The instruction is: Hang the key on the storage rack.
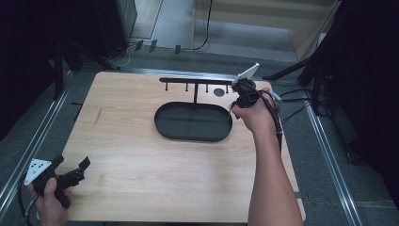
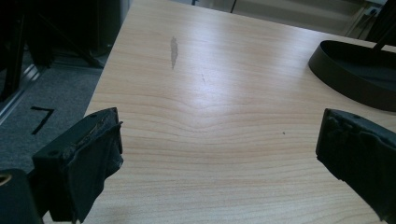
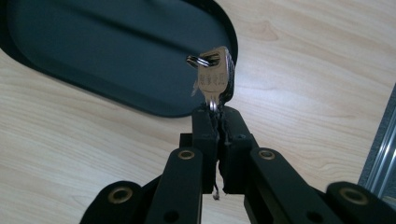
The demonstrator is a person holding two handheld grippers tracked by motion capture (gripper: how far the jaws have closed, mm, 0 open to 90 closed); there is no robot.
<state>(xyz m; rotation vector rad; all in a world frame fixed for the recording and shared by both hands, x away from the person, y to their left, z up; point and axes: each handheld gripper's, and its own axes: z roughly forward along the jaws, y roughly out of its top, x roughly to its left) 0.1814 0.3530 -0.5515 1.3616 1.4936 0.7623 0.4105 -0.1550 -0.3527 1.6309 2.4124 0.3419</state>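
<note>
- My right gripper (image 3: 215, 112) has its jaws pressed together on the blade end of a key (image 3: 214, 79); in the right gripper view the key's head and its small ring (image 3: 201, 59) stand up just above centre of the frame, over the rim of the black oval tray (image 3: 116, 56).
- The hold is thin — only the tip of the key sits between the pads, so I judge a small twist of my wrist could swing it sideways or let it slip out and drop into the tray.
- In the high view this gripper (image 1: 242, 89) is right of centre in the upper part of the frame, at the right end of the hook rack (image 1: 195, 80) that rises from the tray. The hooks are small and the ring smaller; if I come in at the wrong angle the ring may glance off a hook instead of catching.
- Pushing against the bar could rock the stand, I think.
- My left gripper (image 1: 70, 172) rests at the lower left of the high view, jaws wide apart and holding nothing — too far off to steady the tray on the table (image 1: 141, 155) if it shifts.
</note>
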